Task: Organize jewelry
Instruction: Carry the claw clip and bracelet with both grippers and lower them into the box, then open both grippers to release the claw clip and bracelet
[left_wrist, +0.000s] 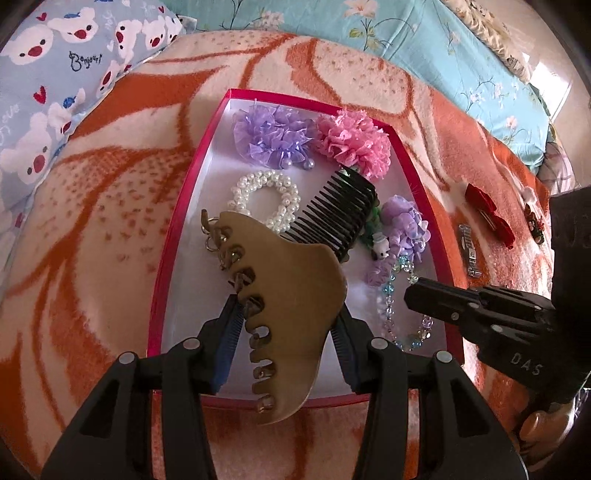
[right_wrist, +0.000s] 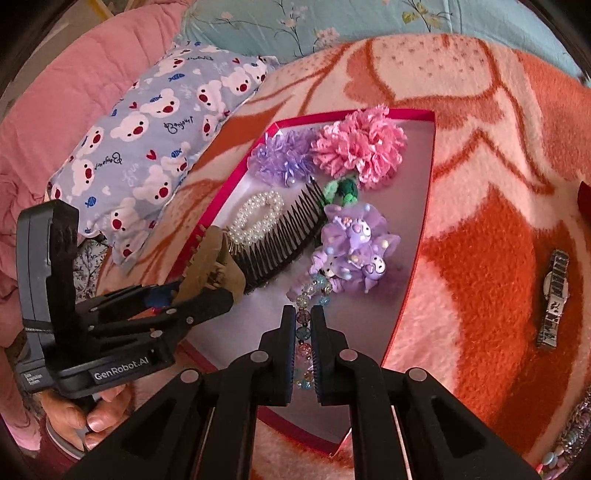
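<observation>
Shallow white-lined tray with a magenta-red rim (left_wrist: 173, 236), resting on an orange-and-cream patterned fleece blanket (left_wrist: 92, 229). Contents, far end: one lilac organza ruffle hair tie (left_wrist: 271, 134), touching one pink ruffled fabric flower (left_wrist: 356, 144) to its right. Middle: one ring-shaped scrunchie of white pearl beads (left_wrist: 264, 199); one black plastic hair comb with long teeth (left_wrist: 338, 216), lying aslant beside the pearls; one purple fabric ornament with small cartoon figures (right_wrist: 354, 245) to the comb's right; a small green knitted piece (right_wrist: 343, 190) just behind the comb. Near right: one strand of clear, pale blue and lilac glass beads (left_wrist: 391, 317). Left gripper (left_wrist: 288, 328): jaws closed on a tan, flat, wave-toothed comb (left_wrist: 291, 295), held above the tray's near left area, metal rings at its far tip. Right gripper (right_wrist: 301, 350): narrow gap, fingers straddling the bead strand; whether they actually clamp it cannot be told. On the blanket, right of the tray: one silver metal-link wristwatch (right_wrist: 554, 299); one red bow hair clip (left_wrist: 489, 212). Beyond: a blue bear-print pillow (right_wrist: 147, 147).
</observation>
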